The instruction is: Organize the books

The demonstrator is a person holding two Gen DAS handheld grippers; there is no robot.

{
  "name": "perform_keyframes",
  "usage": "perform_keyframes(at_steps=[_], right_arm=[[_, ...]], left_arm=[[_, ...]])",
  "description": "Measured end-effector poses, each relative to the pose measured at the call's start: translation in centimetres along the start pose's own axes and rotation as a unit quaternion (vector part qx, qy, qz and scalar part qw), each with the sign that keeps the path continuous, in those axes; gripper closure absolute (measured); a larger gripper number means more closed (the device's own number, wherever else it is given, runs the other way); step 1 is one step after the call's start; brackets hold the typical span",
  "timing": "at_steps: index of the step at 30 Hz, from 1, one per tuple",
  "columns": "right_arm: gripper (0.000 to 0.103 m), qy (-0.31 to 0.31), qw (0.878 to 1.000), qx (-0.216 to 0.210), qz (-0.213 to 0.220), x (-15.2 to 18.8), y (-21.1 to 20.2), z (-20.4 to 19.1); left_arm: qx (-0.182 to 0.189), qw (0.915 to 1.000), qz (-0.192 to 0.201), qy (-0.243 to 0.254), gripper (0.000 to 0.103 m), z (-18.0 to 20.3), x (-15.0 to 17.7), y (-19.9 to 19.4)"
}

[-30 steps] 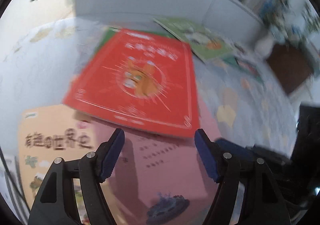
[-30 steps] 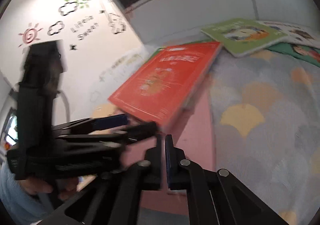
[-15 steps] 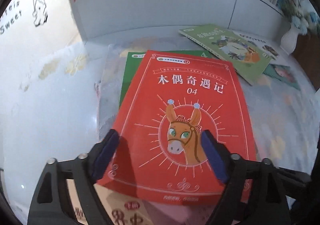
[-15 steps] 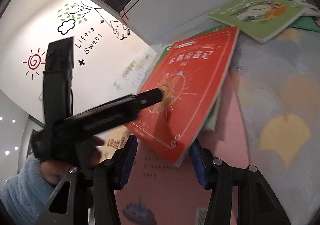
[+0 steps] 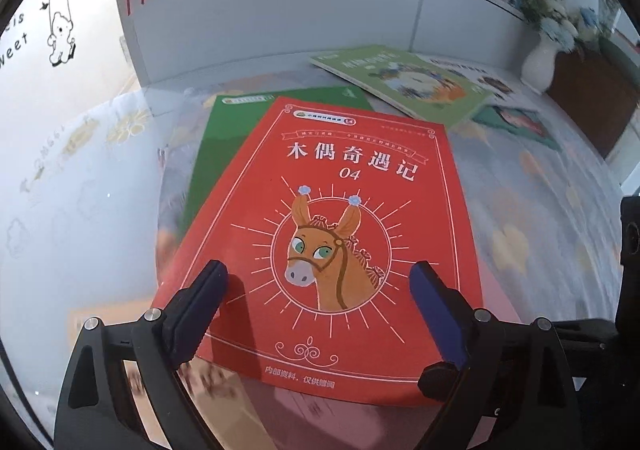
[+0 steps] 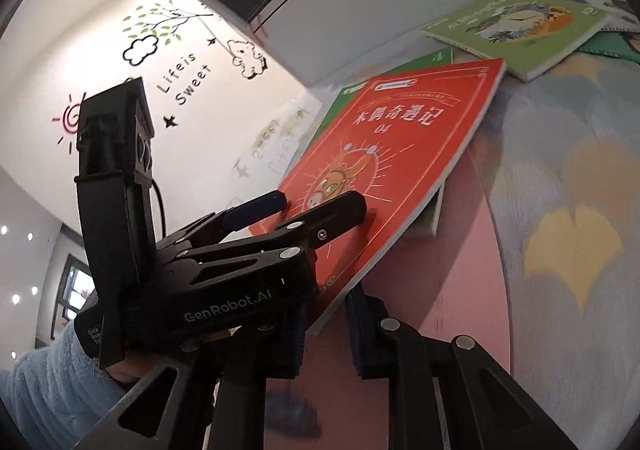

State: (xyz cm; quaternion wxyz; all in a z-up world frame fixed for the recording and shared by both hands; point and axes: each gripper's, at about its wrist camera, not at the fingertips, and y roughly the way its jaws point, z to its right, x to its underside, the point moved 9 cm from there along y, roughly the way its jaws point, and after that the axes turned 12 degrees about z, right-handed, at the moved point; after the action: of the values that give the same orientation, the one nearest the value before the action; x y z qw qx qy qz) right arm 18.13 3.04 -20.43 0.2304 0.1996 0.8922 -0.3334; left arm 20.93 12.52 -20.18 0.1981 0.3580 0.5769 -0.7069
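Red book (image 5: 340, 234) lies under the opening, spread left tool (image 5: 318, 282); right tool (image 6: 326, 330) pinches its corner.

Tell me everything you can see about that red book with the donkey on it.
The red book is a thin paperback with a glossy cover: white Chinese title, "04", and a cartoon donkey in a rayed circle. It lies closed, face up, askew on a green book, its near edge raised. The right gripper is shut on its near corner; the left gripper rests open on the cover.
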Motion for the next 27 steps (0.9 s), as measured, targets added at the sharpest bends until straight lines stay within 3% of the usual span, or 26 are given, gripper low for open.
perform_keyframes(at_steps=[5,9,12,14,16,18,20,23,25,27], right_arm=[[0.086,-0.010,1.000,-0.003,-0.020,2.8,-2.6,-0.2],[0.086,-0.013,0.999,-0.013,-0.049,6.9,-6.1,0.2],[0.086,-0.017,0.997,-0.019,-0.072,9.6,-8.5,0.5],[0.086,-0.037,0.995,-0.015,-0.090,11.0,-10.5,0.4],[0.086,-0.079,0.991,-0.002,-0.112,12.5,-12.9,0.5],[0.086,-0.111,0.986,-0.003,-0.127,13.4,-16.0,0.6],[0.085,-0.131,0.981,0.011,-0.140,14.1,-18.2,1.4],[0.066,-0.152,0.968,0.078,-0.182,15.2,-21.0,4.5],[0.039,-0.173,0.965,0.105,-0.166,14.4,-22.0,5.1],[0.035,-0.202,0.954,0.160,-0.154,13.7,-22.6,6.0]], left_arm=[[0.005,0.9995,-0.025,0.018,0.011,3.5,3.5,-3.2],[0.002,0.9982,-0.039,0.046,0.008,7.1,7.2,-6.2],[0.010,0.9975,-0.056,0.041,0.008,9.4,9.5,-8.3],[0.052,0.9946,-0.089,0.014,0.008,11.5,11.4,-9.9],[0.115,0.9851,-0.127,-0.014,0.006,14.2,13.4,-11.9],[0.151,0.9799,-0.130,-0.018,0.007,16.2,14.2,-13.3],[0.155,0.9805,-0.120,-0.003,0.007,17.8,14.2,-14.0],[0.136,0.9887,-0.062,-0.003,0.006,17.9,11.4,-14.6],[0.107,0.9932,-0.043,-0.016,0.006,16.7,10.1,-13.9],[0.067,0.9962,-0.048,-0.029,0.006,15.1,10.1,-12.7]])
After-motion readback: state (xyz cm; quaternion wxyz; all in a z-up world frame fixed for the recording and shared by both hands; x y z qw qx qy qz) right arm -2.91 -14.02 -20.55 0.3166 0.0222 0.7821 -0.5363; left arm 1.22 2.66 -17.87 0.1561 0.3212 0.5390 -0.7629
